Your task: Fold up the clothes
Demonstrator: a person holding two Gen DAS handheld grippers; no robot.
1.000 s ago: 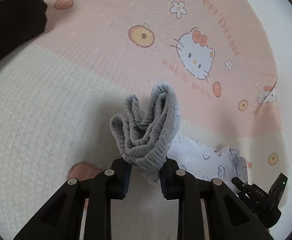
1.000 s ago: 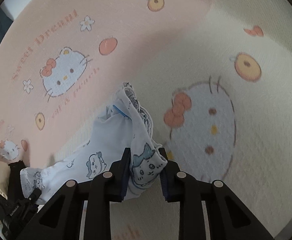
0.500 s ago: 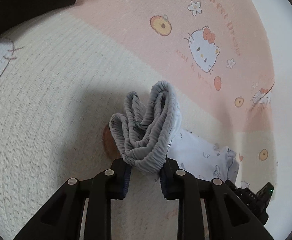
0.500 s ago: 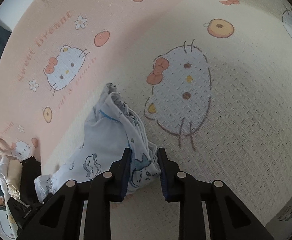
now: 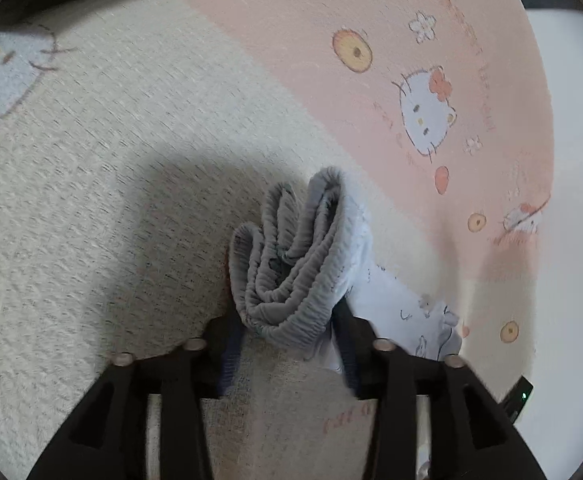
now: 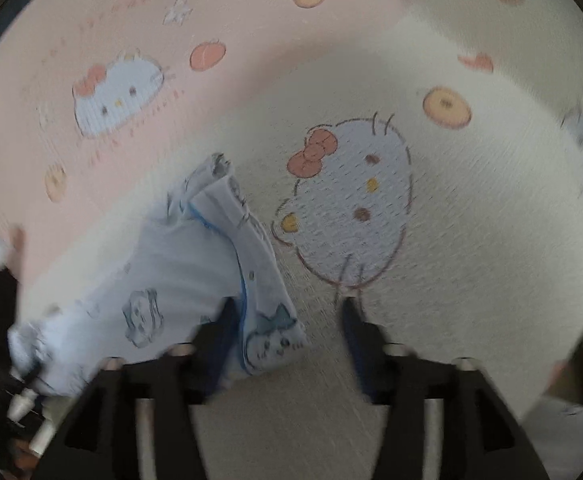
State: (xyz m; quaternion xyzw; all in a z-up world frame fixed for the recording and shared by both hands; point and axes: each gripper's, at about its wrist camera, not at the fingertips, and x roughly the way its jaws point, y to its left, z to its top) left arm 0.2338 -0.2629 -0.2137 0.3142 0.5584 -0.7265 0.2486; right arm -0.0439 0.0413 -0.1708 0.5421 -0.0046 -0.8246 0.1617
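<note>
A quilted blanket [image 5: 139, 168], waffle-textured, cream in one part and pink in another, fills both views; it is printed with cartoon cat faces, round orange fruits, small flowers and script lettering. On it lies a small pale-blue garment [image 6: 179, 276] of thin, soft cloth printed with cartoon animals, one edge trimmed in brighter blue; it lies crumpled across the cream part, close to the border with the pink. Its grey ribbed waistband [image 5: 291, 272], elastic and finely gathered, stands bunched in looping folds at one end.

Left tool [image 5: 287, 344]: two black fingers with dark-blue pads, jaws opening. The waistband sits between them; whether the pads touch it is hard to tell, since the cloth overhangs both fingertips.

Right tool [image 6: 287, 332]: the same build, jaws opening and set wide. The printed corner of the garment lies between them, against the pad on the picture's left and clear of the other, which rests over bare blanket. This view is blurred.

At the lower left edge of the right wrist view, dark and white items show, too blurred to identify.
</note>
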